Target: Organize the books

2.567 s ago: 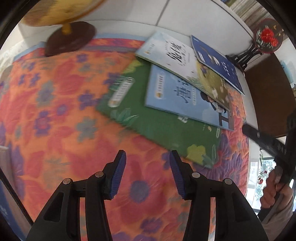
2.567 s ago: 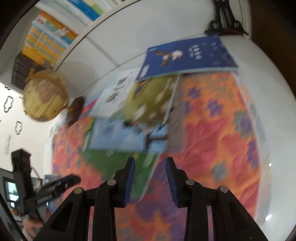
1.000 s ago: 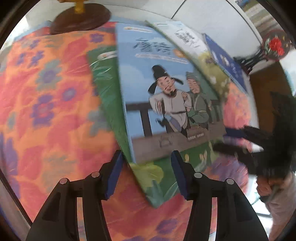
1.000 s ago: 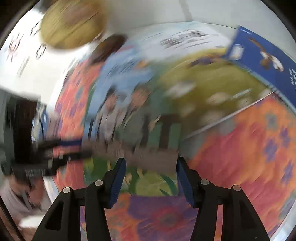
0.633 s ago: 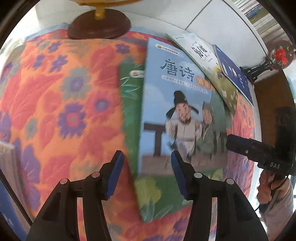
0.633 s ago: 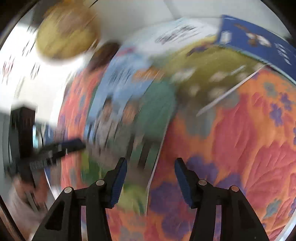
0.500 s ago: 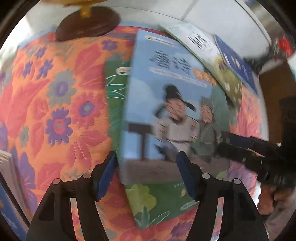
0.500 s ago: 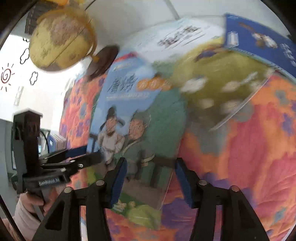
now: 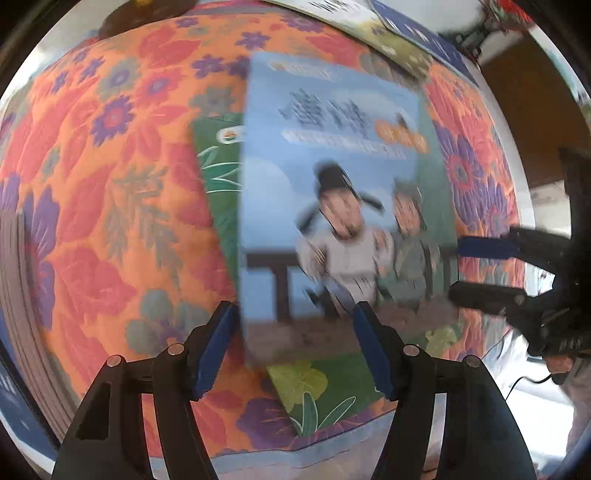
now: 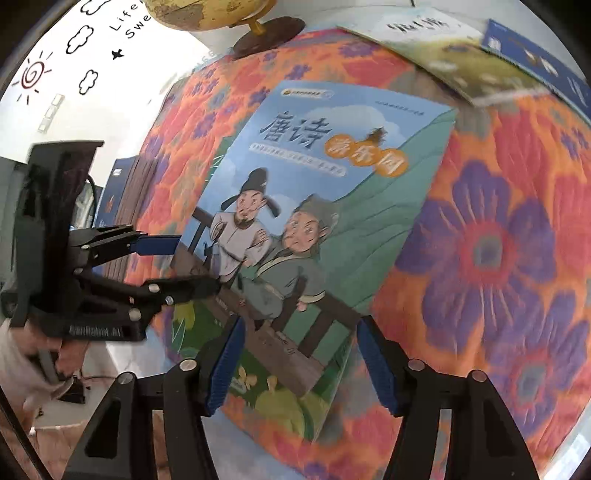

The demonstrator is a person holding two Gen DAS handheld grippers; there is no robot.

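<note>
Both grippers, left gripper (image 9: pixel 291 343) and right gripper (image 10: pixel 297 360), stand spread around the blue book's (image 10: pixel 317 206) near corners, atop the green book (image 9: pixel 221 192); squaring step underway, next nudge needs aligned edges.

The blue book (image 10: pixel 317 206) has a smooth, glossy paper cover. The tablecloth (image 10: pixel 498 236) is quilted, matt cloth. The globe base (image 10: pixel 267 33) is dark polished wood.

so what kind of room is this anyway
Probably a child's study or reading room at home: a yellowed globe on a dark wooden base, illustrated children's books such as the light blue one with two cartoon figures, and sun-and-cloud wall doodles.
</note>
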